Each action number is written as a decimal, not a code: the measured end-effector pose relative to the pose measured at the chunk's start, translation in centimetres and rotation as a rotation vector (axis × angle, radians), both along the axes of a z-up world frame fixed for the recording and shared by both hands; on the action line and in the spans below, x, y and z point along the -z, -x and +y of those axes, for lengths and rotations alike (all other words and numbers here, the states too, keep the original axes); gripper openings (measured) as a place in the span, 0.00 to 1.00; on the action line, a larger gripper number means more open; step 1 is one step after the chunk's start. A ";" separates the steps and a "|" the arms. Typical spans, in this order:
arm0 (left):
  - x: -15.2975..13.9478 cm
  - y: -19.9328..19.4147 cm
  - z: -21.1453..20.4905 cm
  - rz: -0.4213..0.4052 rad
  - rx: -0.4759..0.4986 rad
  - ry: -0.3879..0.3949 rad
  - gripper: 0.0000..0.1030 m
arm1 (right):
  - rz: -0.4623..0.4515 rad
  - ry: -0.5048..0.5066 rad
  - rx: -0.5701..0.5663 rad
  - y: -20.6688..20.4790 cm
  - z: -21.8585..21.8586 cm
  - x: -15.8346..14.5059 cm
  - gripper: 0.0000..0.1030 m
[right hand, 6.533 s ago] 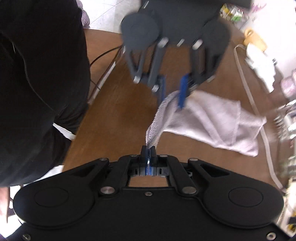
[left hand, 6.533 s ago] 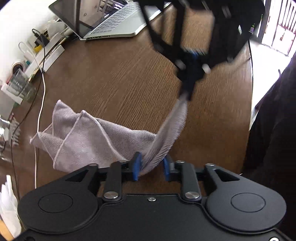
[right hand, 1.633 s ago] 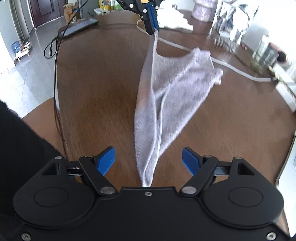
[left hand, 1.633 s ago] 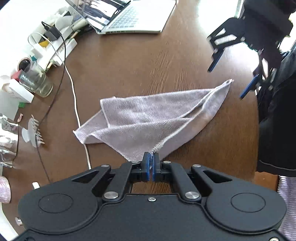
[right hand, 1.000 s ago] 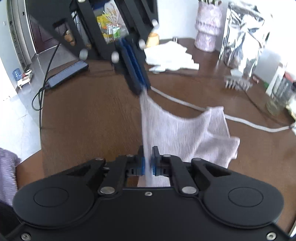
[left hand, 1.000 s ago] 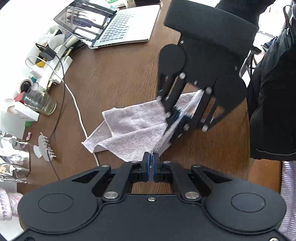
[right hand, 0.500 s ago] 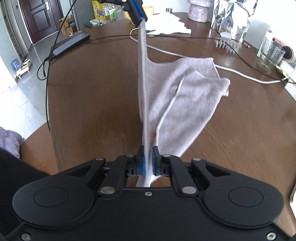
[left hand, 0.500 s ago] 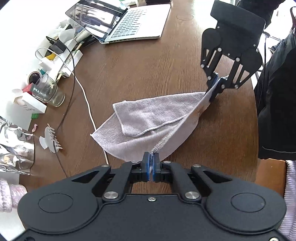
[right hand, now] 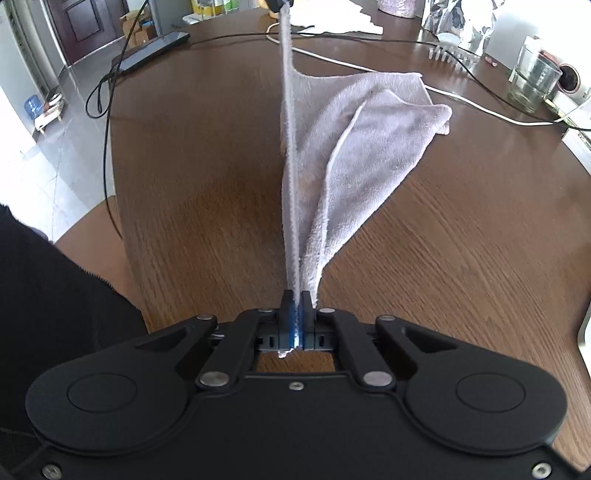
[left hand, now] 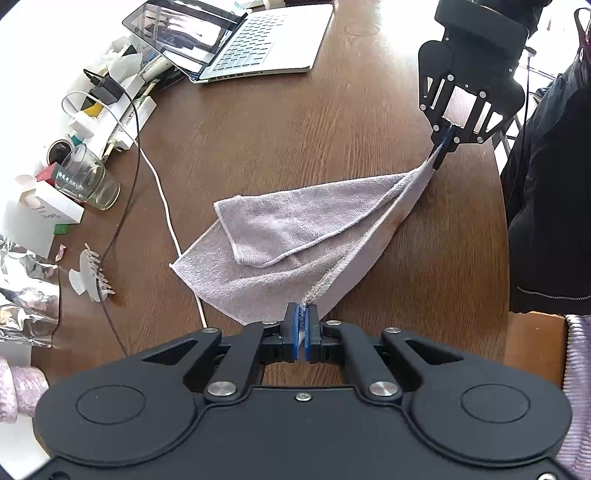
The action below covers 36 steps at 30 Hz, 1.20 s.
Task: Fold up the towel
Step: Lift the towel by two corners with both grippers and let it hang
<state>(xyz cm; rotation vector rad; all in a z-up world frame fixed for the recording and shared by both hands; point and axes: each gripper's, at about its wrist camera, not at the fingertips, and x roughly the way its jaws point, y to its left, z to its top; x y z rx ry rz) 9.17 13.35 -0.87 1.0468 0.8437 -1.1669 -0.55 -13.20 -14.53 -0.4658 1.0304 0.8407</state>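
A grey towel [left hand: 295, 236] lies partly folded on the brown wooden table [left hand: 280, 122], one flap turned over on top. My left gripper [left hand: 303, 320] is shut on one corner of it at the near edge. My right gripper [left hand: 441, 153] is shut on another corner at the far right, lifted a little above the table. The towel's hem is stretched taut between the two. In the right wrist view the towel [right hand: 362, 147] runs away from my right gripper [right hand: 296, 314] to the left gripper's tips [right hand: 282, 3] at the top edge.
An open laptop [left hand: 251, 40] sits at the far side. A white cable [left hand: 162, 192] runs under the towel's left corner. A glass jar [left hand: 88, 181], boxes, a hair clip [left hand: 90, 273] and foil line the left edge. A person in black [left hand: 546, 206] stands at the right.
The right gripper closed on the towel's corner about a second ago, then drew away from the left gripper. The hem between them is now pulled straight and the towel lies flatter.
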 end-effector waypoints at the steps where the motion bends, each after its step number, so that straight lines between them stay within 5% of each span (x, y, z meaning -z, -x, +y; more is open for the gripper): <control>1: 0.0 0.1 0.0 -0.002 0.003 0.000 0.03 | -0.004 0.003 -0.006 0.2 0.0 -0.1 0.02; 7: 0.2 0.5 0.0 0.012 0.015 0.008 0.03 | -0.004 0.036 -0.055 0.5 -0.4 -0.7 0.02; 20: -1.3 0.3 -0.6 -0.011 0.042 0.014 0.03 | -0.095 0.137 -0.195 -4.2 -3.0 -8.3 0.01; 25: -3.6 -1.2 -2.2 -0.080 0.101 0.012 0.03 | -0.134 0.179 -0.248 -6.3 -4.1 -11.4 0.01; 36: -12.0 -8.9 -3.9 -0.302 0.062 0.064 0.03 | -0.388 0.354 -0.343 -15.8 -5.1 -21.1 0.01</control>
